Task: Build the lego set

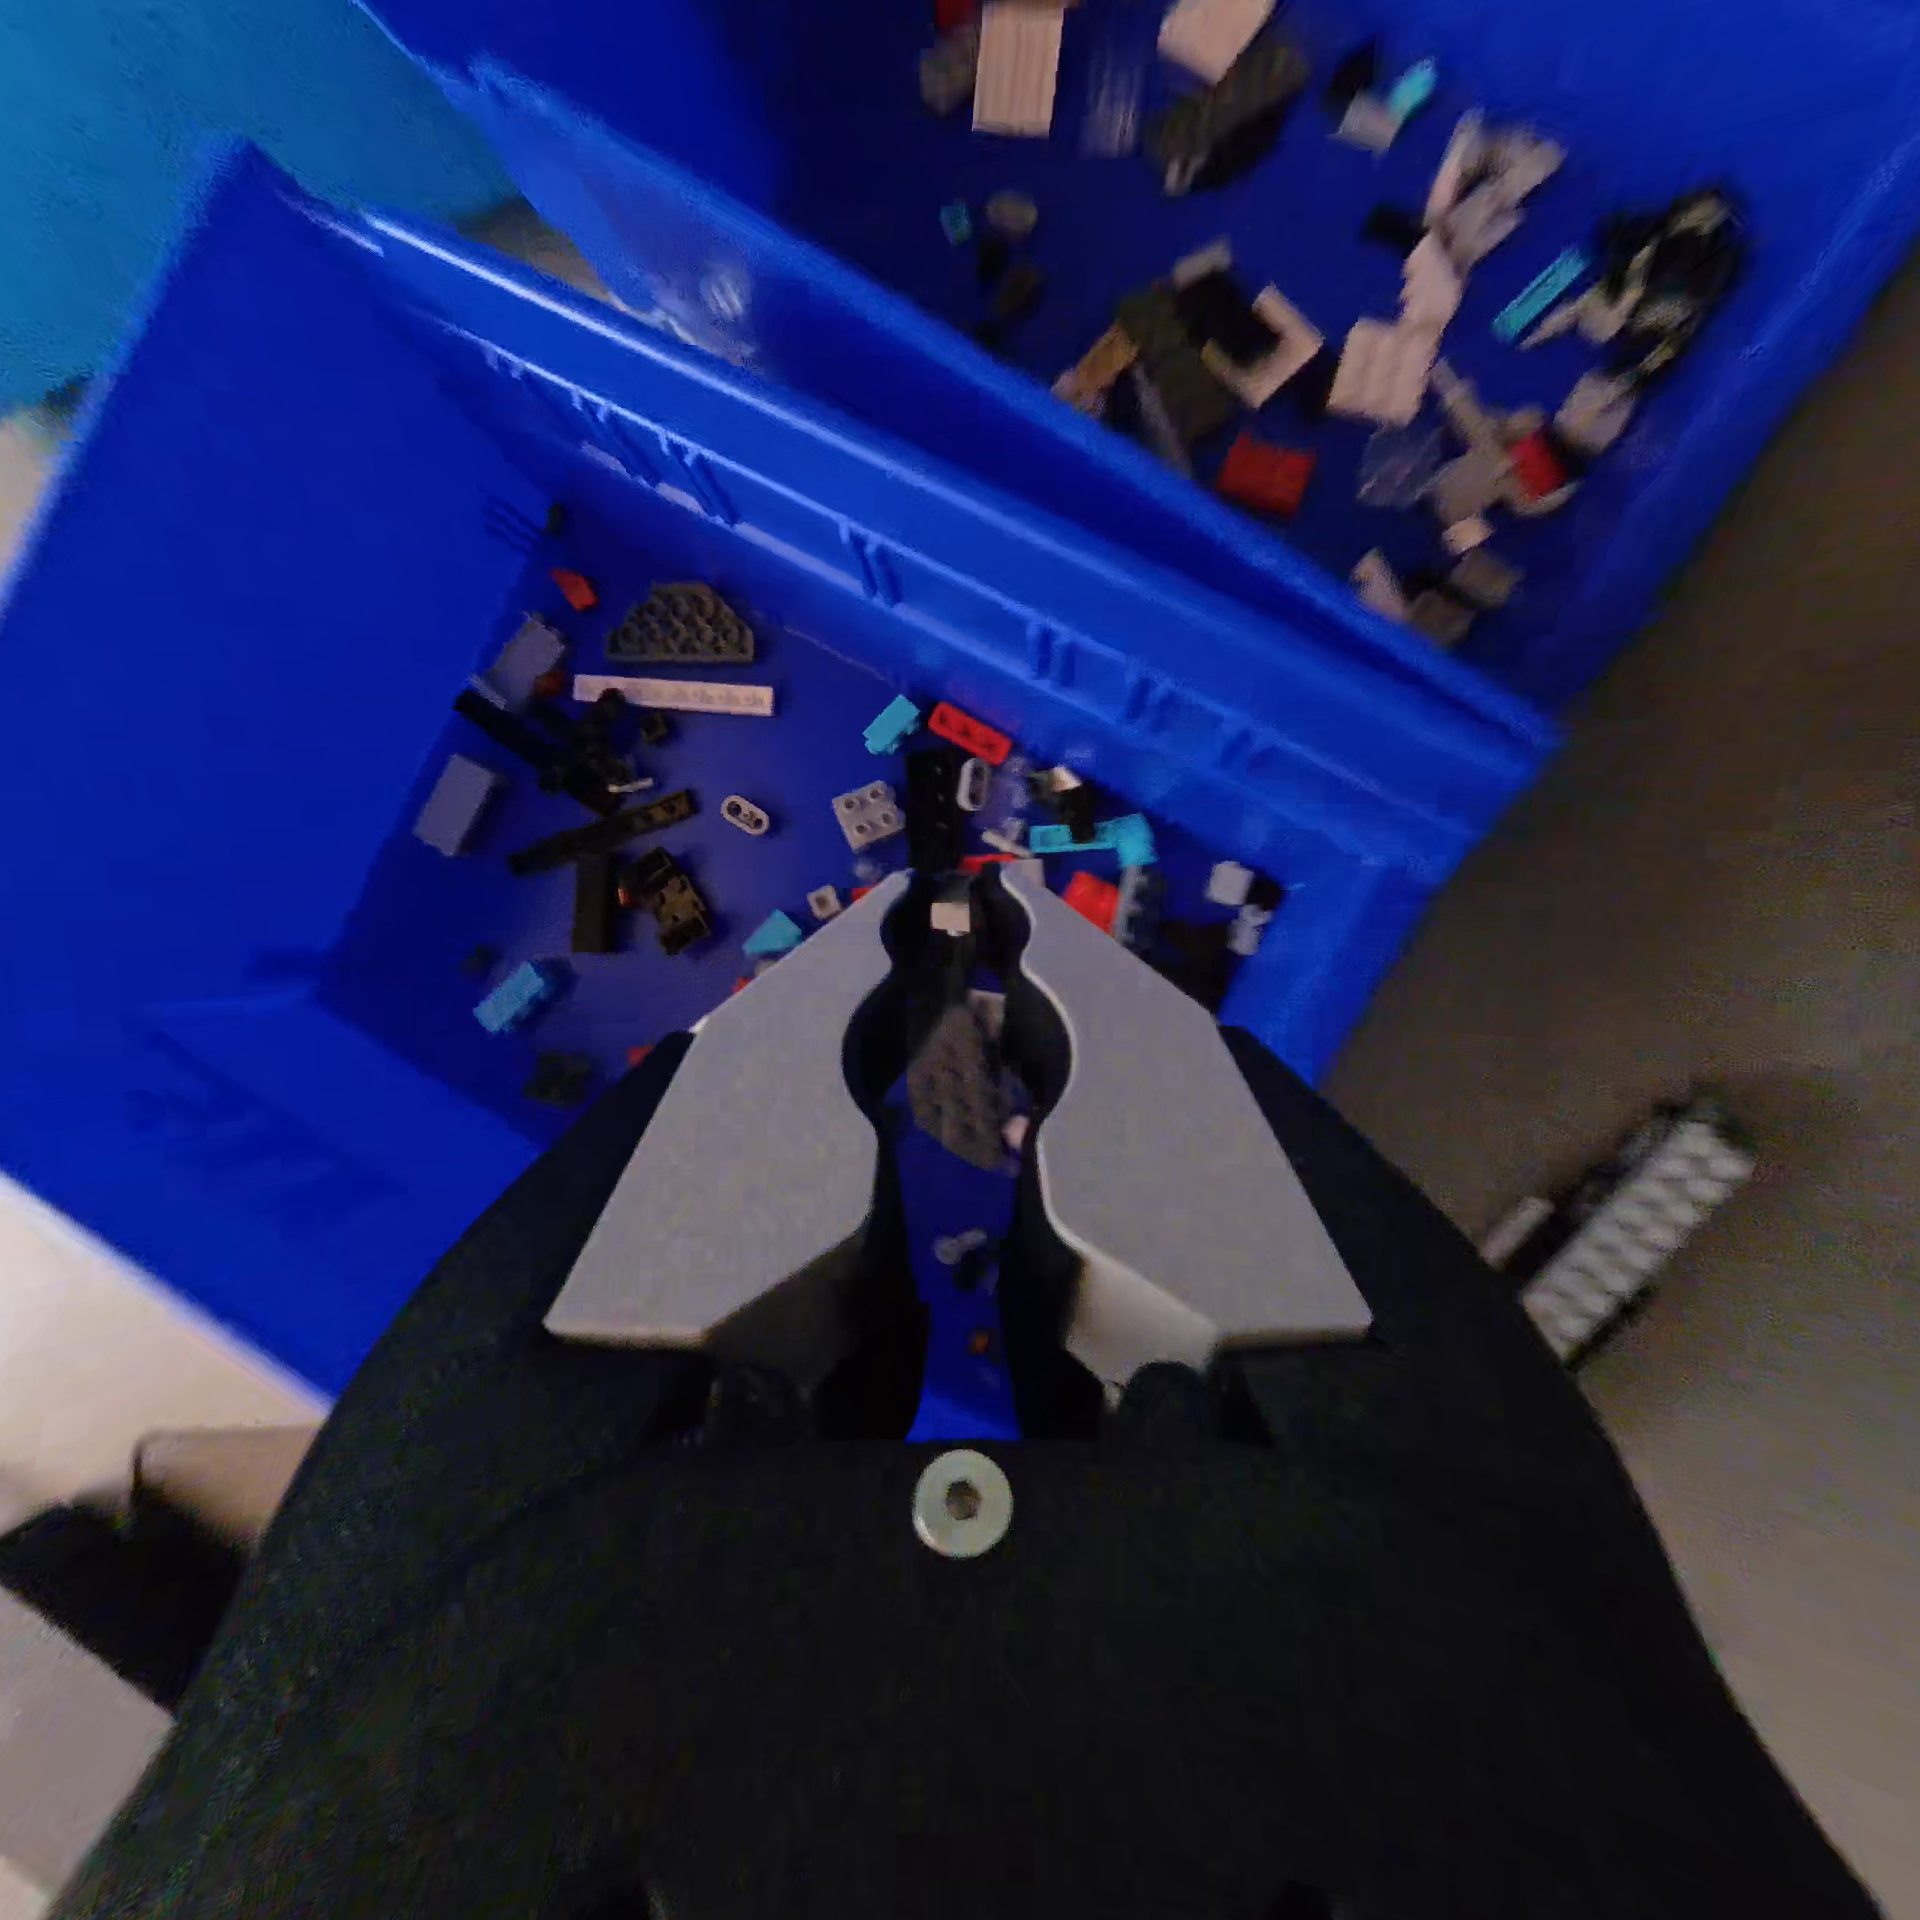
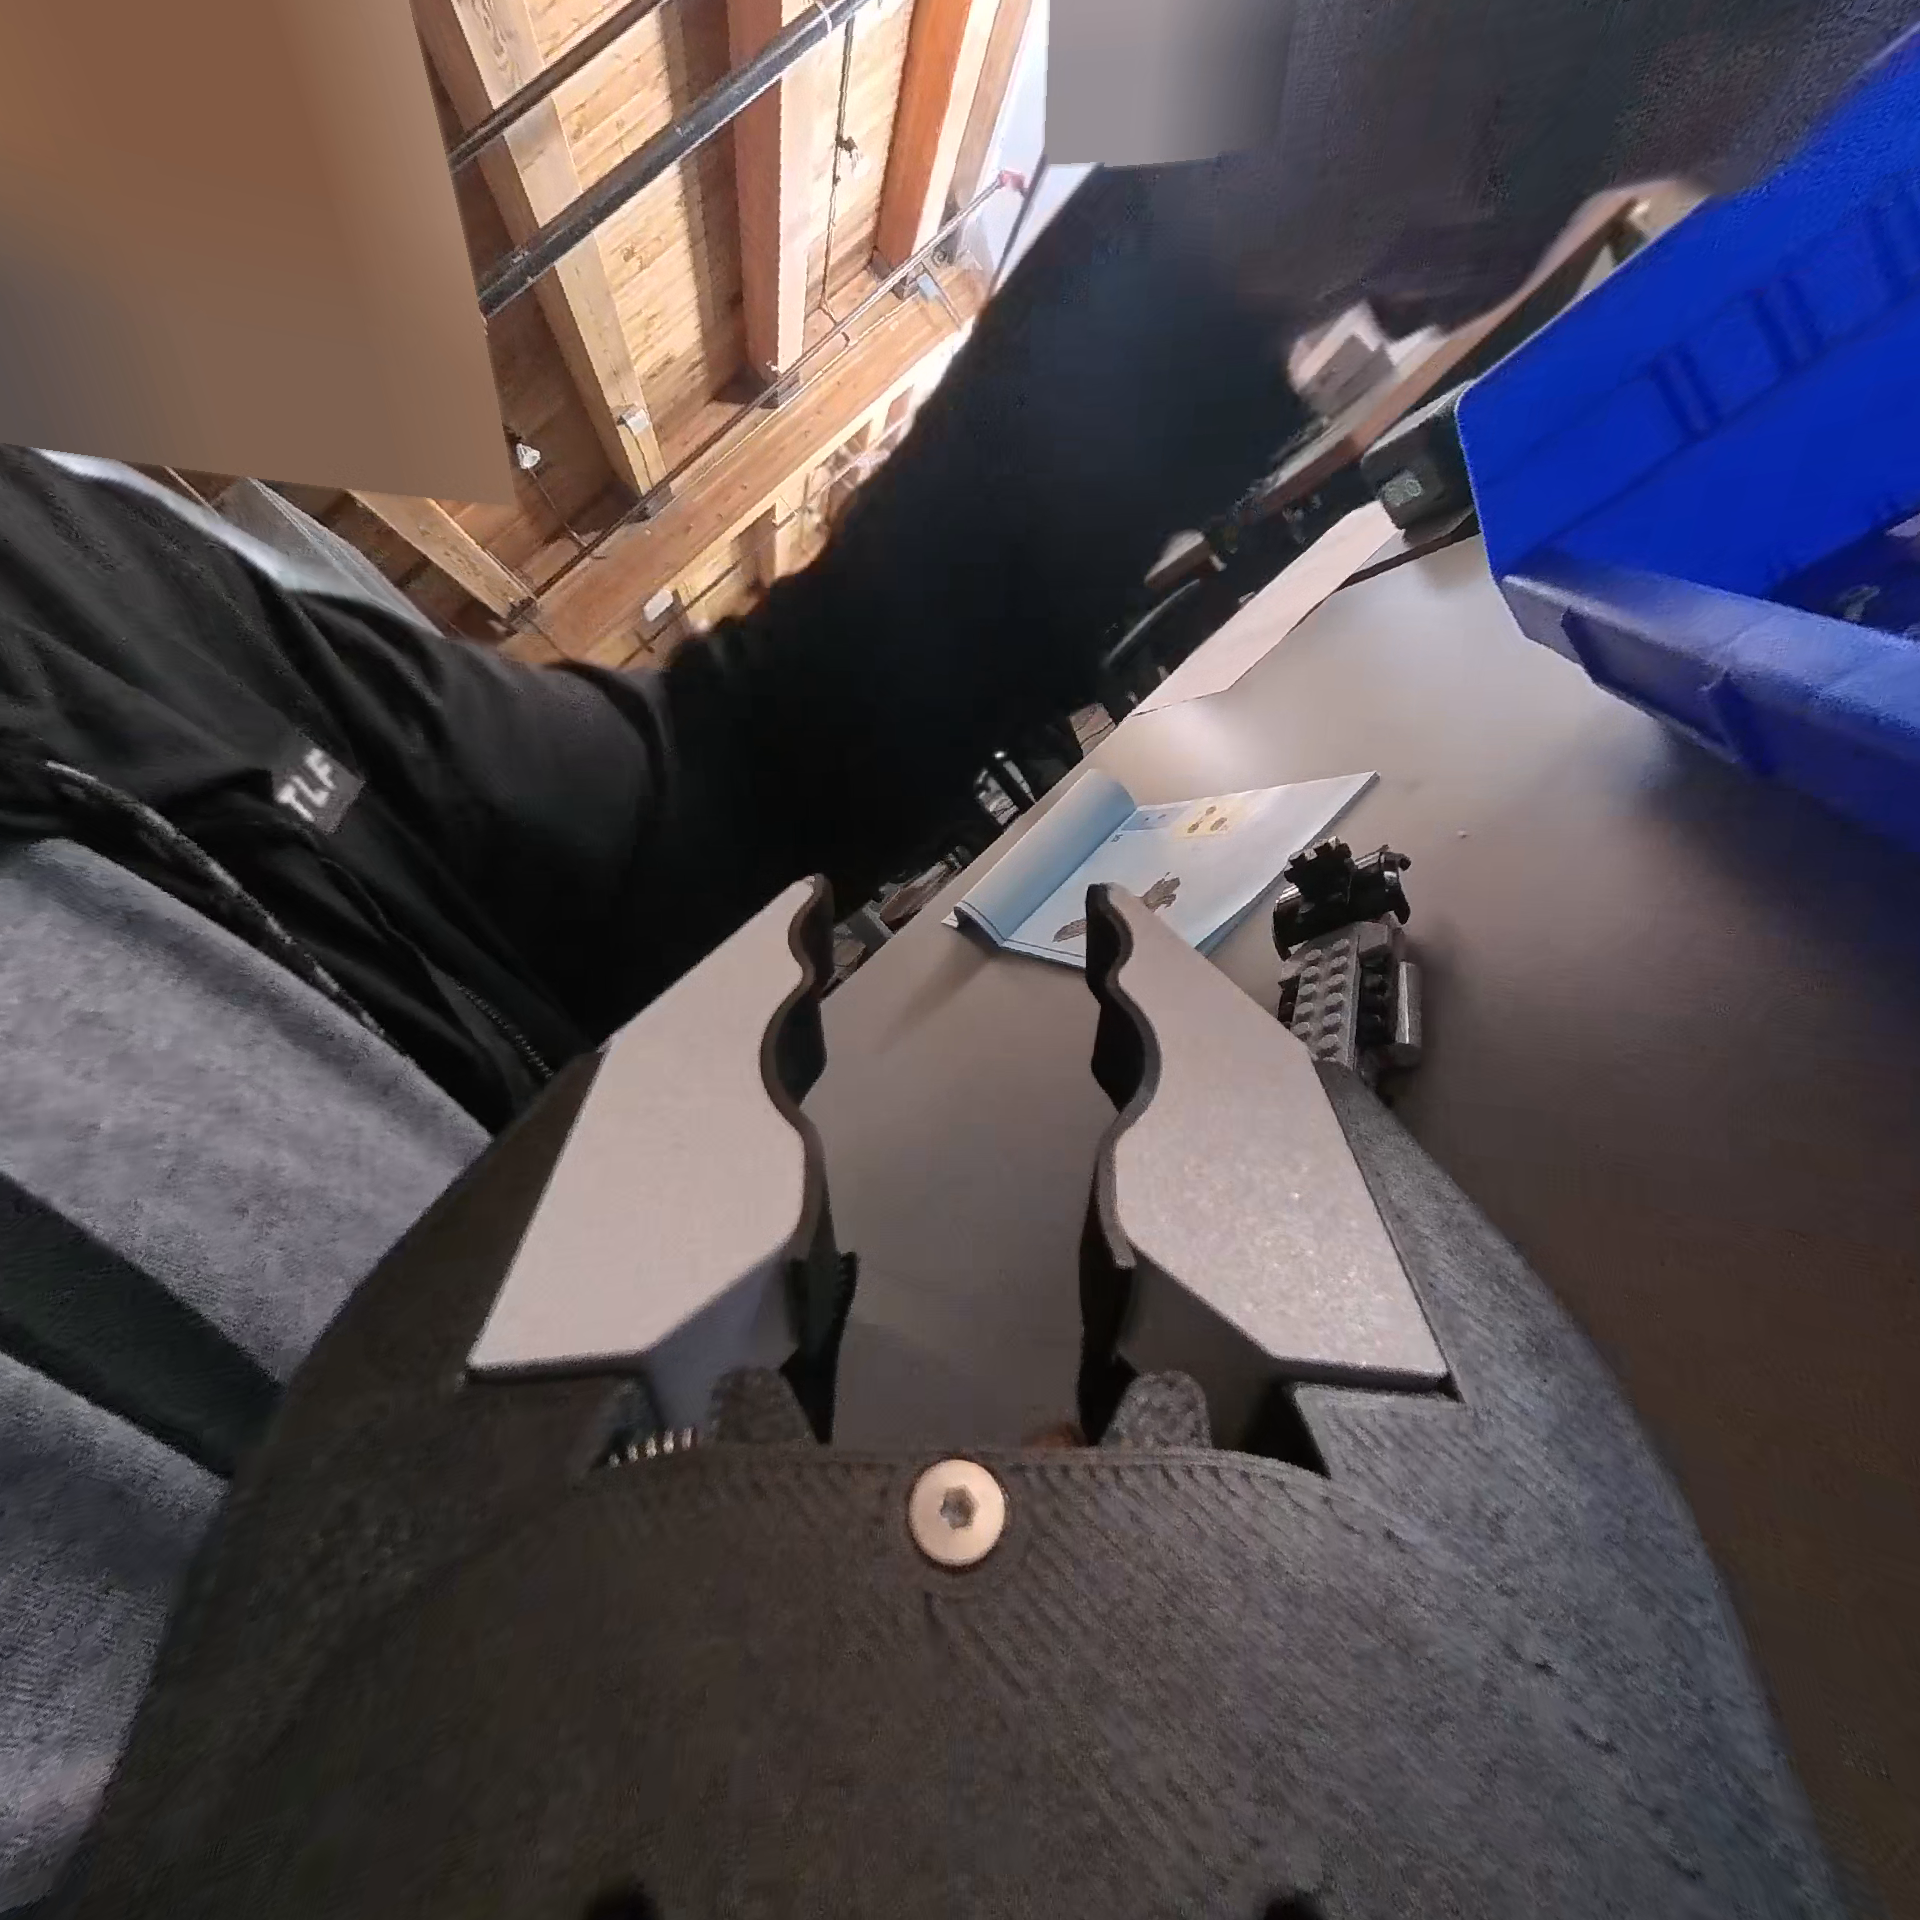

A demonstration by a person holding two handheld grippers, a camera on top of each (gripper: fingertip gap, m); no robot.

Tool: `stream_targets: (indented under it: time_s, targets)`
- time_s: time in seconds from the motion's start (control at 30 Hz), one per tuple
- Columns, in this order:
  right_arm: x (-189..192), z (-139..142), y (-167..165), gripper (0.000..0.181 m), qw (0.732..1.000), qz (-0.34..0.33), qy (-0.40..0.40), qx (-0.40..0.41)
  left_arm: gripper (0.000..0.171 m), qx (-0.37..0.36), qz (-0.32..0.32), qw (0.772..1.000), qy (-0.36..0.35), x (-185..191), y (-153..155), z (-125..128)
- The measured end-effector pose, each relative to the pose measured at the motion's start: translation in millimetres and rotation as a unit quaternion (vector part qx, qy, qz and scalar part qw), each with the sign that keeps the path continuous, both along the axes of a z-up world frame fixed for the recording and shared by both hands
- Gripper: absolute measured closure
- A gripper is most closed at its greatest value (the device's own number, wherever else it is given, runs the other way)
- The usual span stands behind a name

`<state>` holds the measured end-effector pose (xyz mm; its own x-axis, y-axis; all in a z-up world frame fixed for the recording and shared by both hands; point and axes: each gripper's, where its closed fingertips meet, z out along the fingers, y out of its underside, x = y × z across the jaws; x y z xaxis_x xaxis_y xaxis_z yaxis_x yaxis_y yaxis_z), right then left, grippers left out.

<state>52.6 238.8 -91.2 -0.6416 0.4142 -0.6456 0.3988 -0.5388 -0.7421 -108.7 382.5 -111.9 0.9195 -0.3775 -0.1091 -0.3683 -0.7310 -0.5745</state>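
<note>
In the left wrist view my left gripper (image 1: 951, 888) hangs over the near blue bin (image 1: 260, 727) of loose lego pieces. Its jaws are closed on a small black piece with a light stud (image 1: 951, 920). A dark grey rounded plate (image 1: 961, 1091) lies in the bin below the fingers. In the right wrist view my right gripper (image 2: 956, 914) is open and empty, low over the dark table (image 2: 1558, 1039). A partly built black and grey lego model (image 2: 1340, 966) sits on the table just right of its right finger (image 2: 1195, 1091). The model also shows blurred in the left wrist view (image 1: 1621, 1226).
A second blue bin (image 1: 1610, 644) with several pieces stands behind the first; one bin's wall shows at the right (image 2: 1714, 436). A light blue instruction booklet (image 2: 1195, 862) lies open beyond the right gripper. A person in a black jacket (image 2: 468, 779) is close at the left. About 20 cm separates my left fingertips from my right.
</note>
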Motion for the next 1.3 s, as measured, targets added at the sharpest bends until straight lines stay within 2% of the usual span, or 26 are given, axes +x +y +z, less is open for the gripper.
stream_targets:
  time_s: [0.1, 0.2, 0.4, 0.53, 0.7, 0.9, 1.1, 1.3]
  targets:
    - [-0.3, -0.2, 0.5, 0.130, 1.000, 0.001, -0.002, -0.002, 0.164, 0.044, 0.046, 0.997, -0.035, 21.3, -43.7, 27.4]
    - [-0.8, -1.5, -0.7, 0.130, 1.000, 0.000, -0.003, 0.003, 0.163, 0.046, 0.101, 0.992, -0.061, 42.7, -99.8, 23.9]
    - [-4.0, -6.6, -3.7, 0.130, 1.000, -0.007, -0.012, 0.023, 0.163, -0.017, 0.226, 0.967, -0.119, 85.5, -206.3, -38.4]
    - [-6.5, -9.5, -4.7, 0.130, 0.999, -0.016, -0.016, 0.036, 0.163, -0.050, 0.274, 0.951, -0.135, 105.5, -247.4, -71.2]
    - [-8.3, -11.9, -5.7, 0.130, 0.999, -0.021, -0.020, 0.045, 0.163, -0.076, 0.284, 0.947, -0.127, 113.9, -263.3, -92.3]
    - [-8.4, -11.0, -3.1, 0.130, 0.999, -0.022, -0.021, 0.037, 0.157, -0.068, 0.279, 0.948, -0.134, 115.9, -258.6, -93.5]
    - [-15.1, -17.8, 1.5, 0.130, 0.997, -0.037, -0.048, 0.038, 0.139, 0.027, 0.298, 0.939, -0.172, 114.4, -245.5, -72.1]
    - [-22.1, -30.7, -2.0, 0.128, 0.993, -0.046, -0.080, 0.071, 0.123, 0.095, 0.357, 0.917, -0.152, 102.0, -267.2, -63.4]
